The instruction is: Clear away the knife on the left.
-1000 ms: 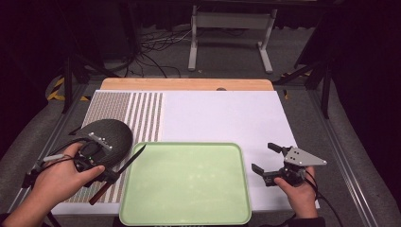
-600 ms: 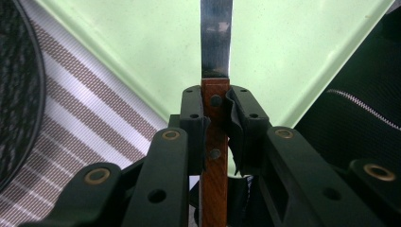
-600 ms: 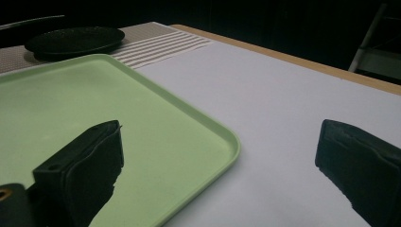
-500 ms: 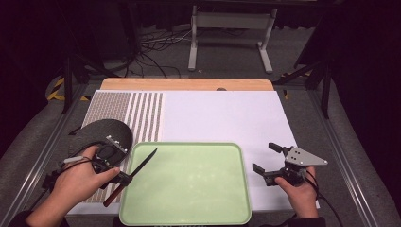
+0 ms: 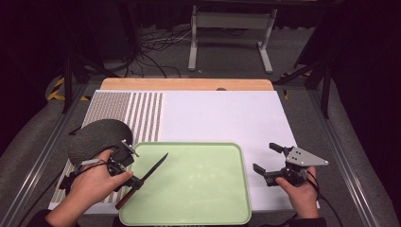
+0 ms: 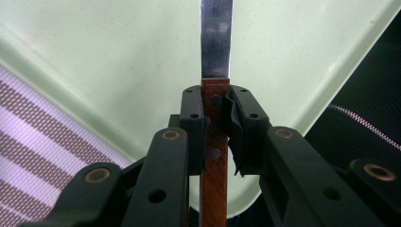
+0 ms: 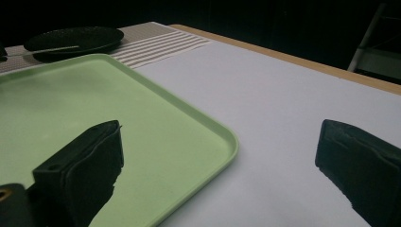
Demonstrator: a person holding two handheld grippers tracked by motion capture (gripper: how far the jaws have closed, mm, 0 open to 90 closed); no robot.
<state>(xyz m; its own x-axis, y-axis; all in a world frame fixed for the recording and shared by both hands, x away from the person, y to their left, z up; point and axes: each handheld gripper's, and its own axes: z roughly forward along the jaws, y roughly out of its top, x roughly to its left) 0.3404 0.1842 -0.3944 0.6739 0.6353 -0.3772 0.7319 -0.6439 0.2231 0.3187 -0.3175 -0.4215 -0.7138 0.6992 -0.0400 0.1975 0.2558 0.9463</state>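
A knife (image 5: 152, 169) with a brown wooden handle and a steel blade is held by my left gripper (image 5: 134, 178), shut on the handle. The blade points up and to the right over the left part of the pale green tray (image 5: 198, 189). In the left gripper view both pads clamp the handle just behind the blade, and the knife (image 6: 216, 42) runs out over the tray (image 6: 118, 61). My right gripper (image 5: 265, 156) stands open over the white mat just right of the tray, with nothing between its fingers. The right gripper (image 7: 220, 142) looks across the tray's corner (image 7: 208, 127).
A dark round plate (image 5: 97, 135) lies on the striped mat (image 5: 142, 113) at the left, just behind my left hand; it is also far left in the right gripper view (image 7: 75, 38). White mat (image 5: 222, 118) spreads behind the tray, up to a wooden strip (image 5: 189, 84).
My left hand has carried the knife rightward and down, from beside the dark plate to over the tray's left edge. The right gripper has stayed still.
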